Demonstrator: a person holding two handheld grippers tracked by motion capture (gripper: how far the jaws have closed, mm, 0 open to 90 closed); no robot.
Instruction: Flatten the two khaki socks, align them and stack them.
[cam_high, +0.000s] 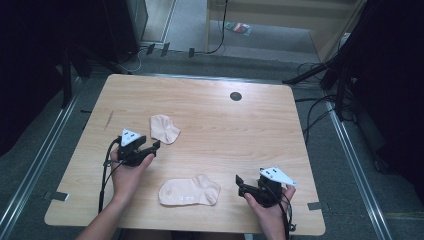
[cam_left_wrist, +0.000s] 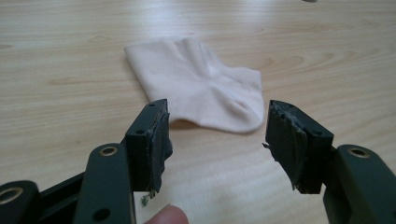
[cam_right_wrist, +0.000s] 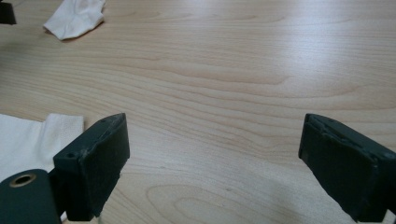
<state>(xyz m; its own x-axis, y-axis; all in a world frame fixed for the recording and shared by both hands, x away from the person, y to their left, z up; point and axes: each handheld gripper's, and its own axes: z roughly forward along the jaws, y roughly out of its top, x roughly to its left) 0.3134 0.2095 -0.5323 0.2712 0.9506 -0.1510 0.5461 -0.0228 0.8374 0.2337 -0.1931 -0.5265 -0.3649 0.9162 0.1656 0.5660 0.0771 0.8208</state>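
Socks: the folded sock (cam_left_wrist: 196, 91) lies before the left gripper's (cam_left_wrist: 217, 140) parted, empty fingers; the right gripper's (cam_right_wrist: 212, 163) gape empty beside the flat sock (cam_right_wrist: 32, 140).

Pale peach far sock (cam_high: 164, 128), plain, no print. Near sock (cam_high: 190, 191) same peach, faint white marking at sole. Grippers black: left gripper (cam_high: 148, 146), right gripper (cam_high: 240, 183), w/ grey-white top plates. Table (cam_high: 215, 115) light wood grain, dark round spot (cam_high: 235, 96).

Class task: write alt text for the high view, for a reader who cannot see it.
Two pale pink socks lie apart on a wooden table: the folded sock just beyond the open left gripper, the flat sock between the person's hands, left of the open right gripper.
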